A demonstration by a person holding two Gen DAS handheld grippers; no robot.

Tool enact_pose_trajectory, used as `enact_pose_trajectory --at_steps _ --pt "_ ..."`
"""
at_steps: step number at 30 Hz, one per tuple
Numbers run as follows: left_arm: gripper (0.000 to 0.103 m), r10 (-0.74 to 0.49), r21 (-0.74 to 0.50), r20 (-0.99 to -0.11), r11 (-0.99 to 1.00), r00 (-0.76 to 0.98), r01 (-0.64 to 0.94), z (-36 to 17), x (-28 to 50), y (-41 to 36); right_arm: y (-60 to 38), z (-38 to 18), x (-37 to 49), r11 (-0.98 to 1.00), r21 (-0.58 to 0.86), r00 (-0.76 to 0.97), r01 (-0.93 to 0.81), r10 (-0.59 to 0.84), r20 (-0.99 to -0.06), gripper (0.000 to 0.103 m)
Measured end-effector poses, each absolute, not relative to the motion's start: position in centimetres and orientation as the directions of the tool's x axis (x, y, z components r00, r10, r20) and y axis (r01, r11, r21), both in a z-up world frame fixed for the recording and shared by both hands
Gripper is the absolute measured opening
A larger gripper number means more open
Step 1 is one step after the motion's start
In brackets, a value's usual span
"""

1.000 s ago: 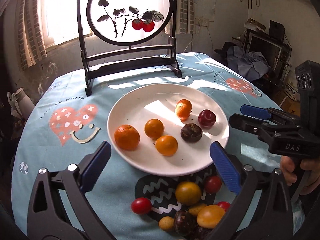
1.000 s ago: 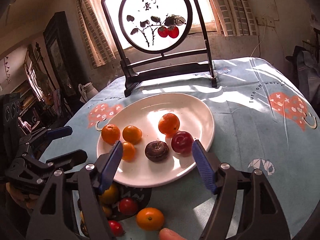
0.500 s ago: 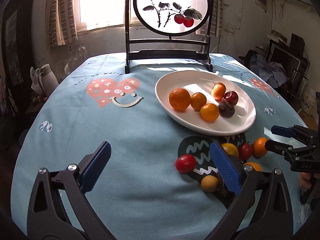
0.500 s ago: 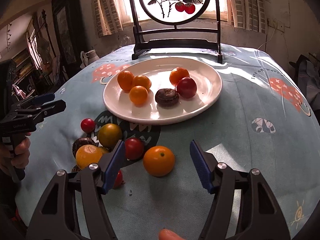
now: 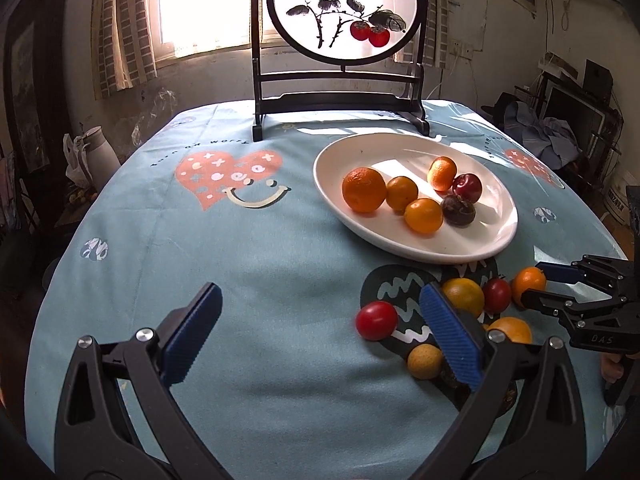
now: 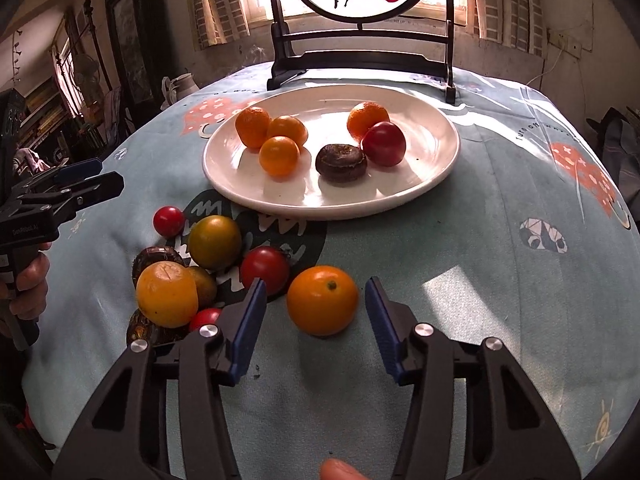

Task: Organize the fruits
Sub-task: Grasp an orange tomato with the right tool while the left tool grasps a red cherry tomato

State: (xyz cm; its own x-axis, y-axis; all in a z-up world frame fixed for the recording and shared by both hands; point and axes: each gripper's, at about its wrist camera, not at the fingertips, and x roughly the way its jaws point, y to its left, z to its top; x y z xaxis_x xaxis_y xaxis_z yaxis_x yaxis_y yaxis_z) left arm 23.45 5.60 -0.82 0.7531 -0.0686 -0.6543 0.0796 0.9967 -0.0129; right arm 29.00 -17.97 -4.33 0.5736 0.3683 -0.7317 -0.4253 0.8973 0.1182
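Closing right gripper (image 6: 316, 316) jaws around the round, glossy orange citrus fruit (image 6: 322, 300), not yet touching, on the tabletop just before the white oval ceramic plate (image 6: 436, 176). Best squeezed gently across the middle. Left gripper (image 5: 320, 332) wide open, empty.

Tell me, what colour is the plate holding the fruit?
White, plain; the plate shows best in the right wrist view.

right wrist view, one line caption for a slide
Right gripper closing around an orange on the table, white plate of fruit behind.
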Motion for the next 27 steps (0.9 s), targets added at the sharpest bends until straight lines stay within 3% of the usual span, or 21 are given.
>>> enact_pose_trajectory --at_steps 6,10,16,17,21,24,27 --pt "0.101 -0.071 -0.018 -0.653 0.997 0.754 0.078 -0.8 23.4 5.7 -17.9 -4.6 29.1 0.898 0.111 0.568 -0.425 0.36 -0.74 0.051" --pt "0.101 -0.08 -0.03 -0.656 0.996 0.75 0.079 -0.8 23.4 5.8 -17.8 -4.8 29.2 0.903 0.091 0.569 -0.42 0.34 -0.749 0.038" --pt "0.1 -0.139 -0.071 -0.693 0.99 0.707 0.125 -1.8 24.0 5.3 -18.7 -4.4 29.4 0.907 0.145 0.567 -0.396 0.365 -0.738 0.038" --pt "0.097 -0.152 -0.083 -0.701 0.988 0.697 0.132 -2.2 24.1 5.3 -18.7 -4.3 29.4 0.909 0.145 0.571 -0.392 0.364 -0.736 0.038" --pt "0.068 -0.192 -0.113 -0.73 0.98 0.656 0.161 -3.2 24.9 4.8 -18.8 -4.3 29.3 0.905 0.168 0.562 -0.391 0.379 -0.735 0.038" --pt "0.056 -0.214 -0.139 -0.744 0.976 0.633 0.167 -3.8 25.5 4.7 -18.7 -4.2 29.2 0.904 0.171 0.563 -0.392 0.383 -0.732 0.038" --pt "0.053 -0.224 -0.148 -0.751 0.974 0.621 0.173 -4.2 25.9 4.2 -18.8 -4.2 29.2 0.904 0.179 0.562 -0.389 0.386 -0.732 0.038"
